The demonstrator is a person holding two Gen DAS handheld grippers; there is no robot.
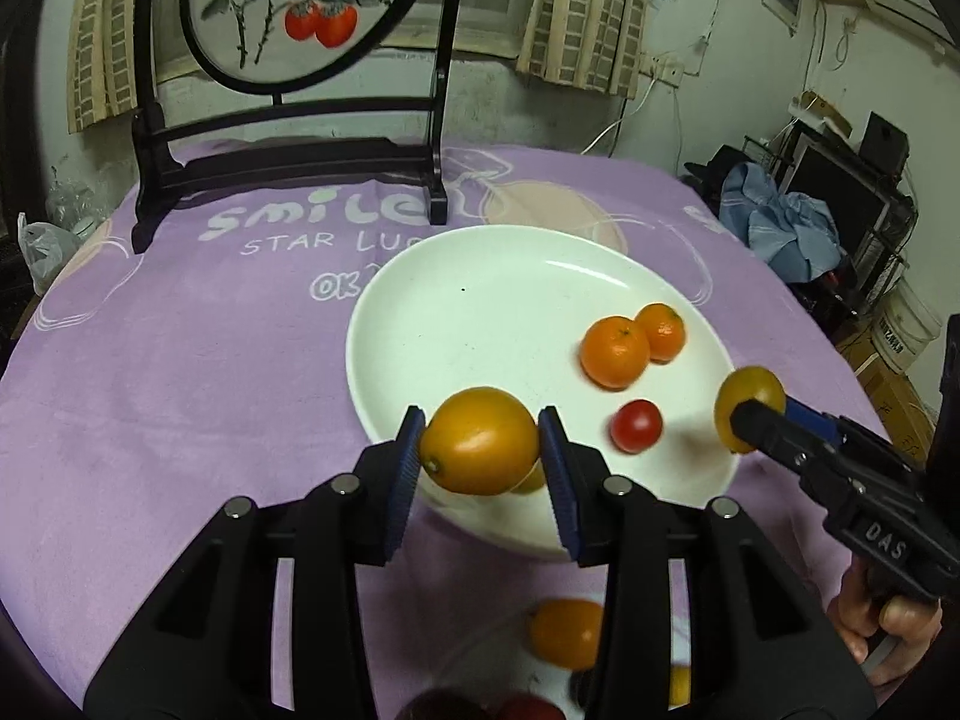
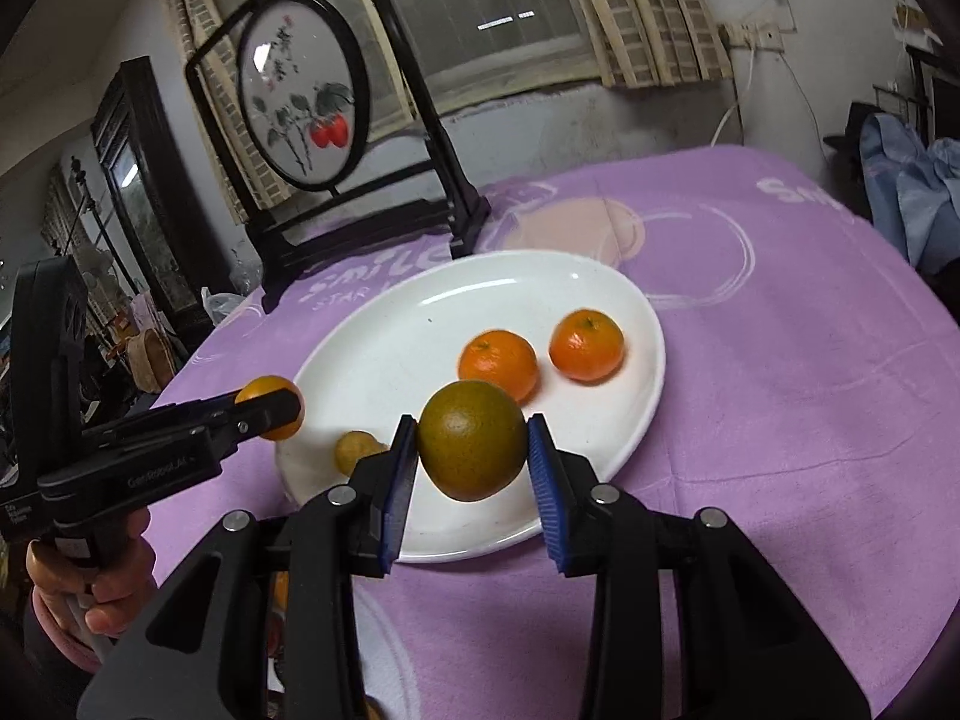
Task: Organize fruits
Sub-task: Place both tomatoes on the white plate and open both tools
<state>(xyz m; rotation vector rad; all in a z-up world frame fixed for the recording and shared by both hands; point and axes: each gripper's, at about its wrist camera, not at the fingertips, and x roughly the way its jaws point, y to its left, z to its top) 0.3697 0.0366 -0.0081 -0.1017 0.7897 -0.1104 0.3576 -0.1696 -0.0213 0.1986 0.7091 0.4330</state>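
My left gripper (image 1: 480,450) has its jaws clamped on a yellow-orange fruit (image 1: 479,441), blue pads pressed to both sides, low and centre in the left wrist view. It hangs over the near rim of the white plate (image 1: 456,324). From the right wrist view the same gripper (image 2: 270,408) comes in from the left edge, and I see only part of that fruit (image 2: 267,390) above and beyond its black jaws.

My right gripper (image 2: 471,450) is closed on a greenish-brown round fruit (image 2: 472,439), pads touching it left and right, in the lower centre of that view — over the near part of the plate (image 2: 384,348). In the left wrist view this gripper (image 1: 750,420) reaches in from the right edge with the fruit (image 1: 747,402) at its tip, above the plate's right rim.

On the plate lie two mandarins (image 1: 615,351) side by side, right of centre, touching or nearly so in the left view, a little apart in the right view. A small red tomato (image 1: 636,425) sits just below them in the left view. A small yellow fruit (image 2: 354,450) rests near the plate's left rim in the right view.

The plate stands on a purple cloth (image 1: 180,360) that covers the desk. At the bottom edge of the left view more fruit (image 1: 567,630) shows, blurred. Behind, upper left, stands a dark framed round painting (image 1: 288,6) of red fruit.
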